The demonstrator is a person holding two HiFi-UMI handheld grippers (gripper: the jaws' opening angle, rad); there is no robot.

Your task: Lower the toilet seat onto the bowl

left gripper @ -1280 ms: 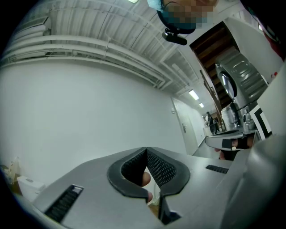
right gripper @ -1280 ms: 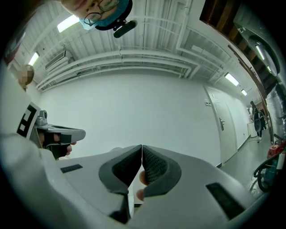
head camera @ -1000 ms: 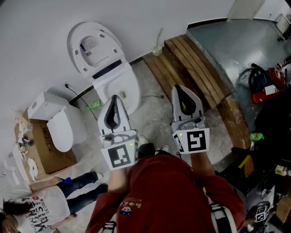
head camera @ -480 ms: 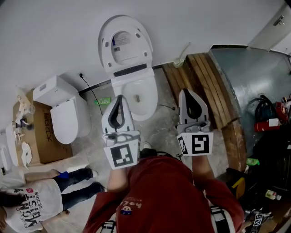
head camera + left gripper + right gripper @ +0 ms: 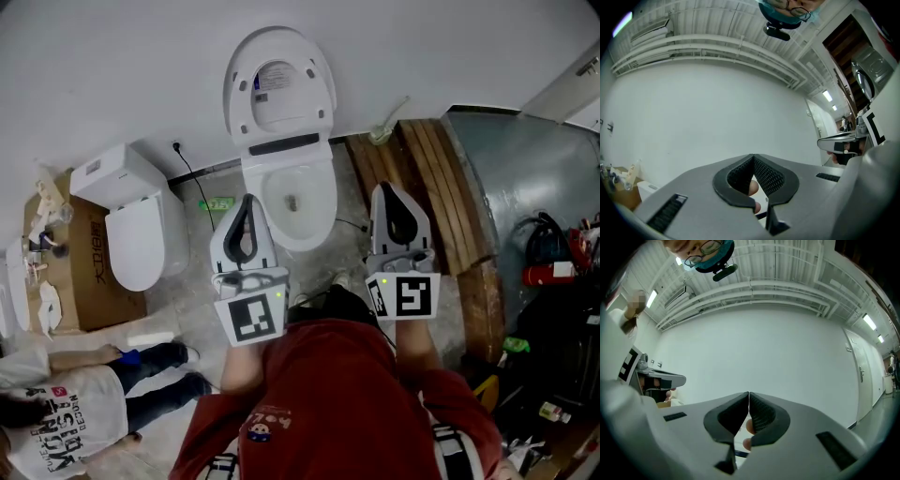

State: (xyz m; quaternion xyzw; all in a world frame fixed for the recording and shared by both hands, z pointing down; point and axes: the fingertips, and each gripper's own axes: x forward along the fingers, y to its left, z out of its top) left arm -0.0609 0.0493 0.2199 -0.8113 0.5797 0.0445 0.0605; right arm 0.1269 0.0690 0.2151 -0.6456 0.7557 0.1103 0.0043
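Observation:
A white toilet stands against the wall in the head view, its seat and lid (image 5: 279, 89) raised upright above the open bowl (image 5: 295, 202). My left gripper (image 5: 248, 199) is shut and empty, hovering in front of the bowl's left rim. My right gripper (image 5: 387, 187) is also shut and empty, to the right of the bowl. Both are held apart from the toilet. In the left gripper view the left gripper (image 5: 753, 155) points at the bare white wall. In the right gripper view the right gripper (image 5: 748, 393) points at that wall too. Neither gripper view shows the toilet.
A second white toilet (image 5: 131, 234) with its lid down stands at the left, beside a cardboard box (image 5: 80, 281). Wooden planks (image 5: 427, 178) lie on the floor at the right. A person (image 5: 66, 422) is low at the bottom left. Dark clutter and a red extinguisher (image 5: 539, 274) fill the right edge.
The head view has swung, so the open toilet has moved from the upper left to the middle, straight ahead of both grippers. Both grippers keep their shut posture.

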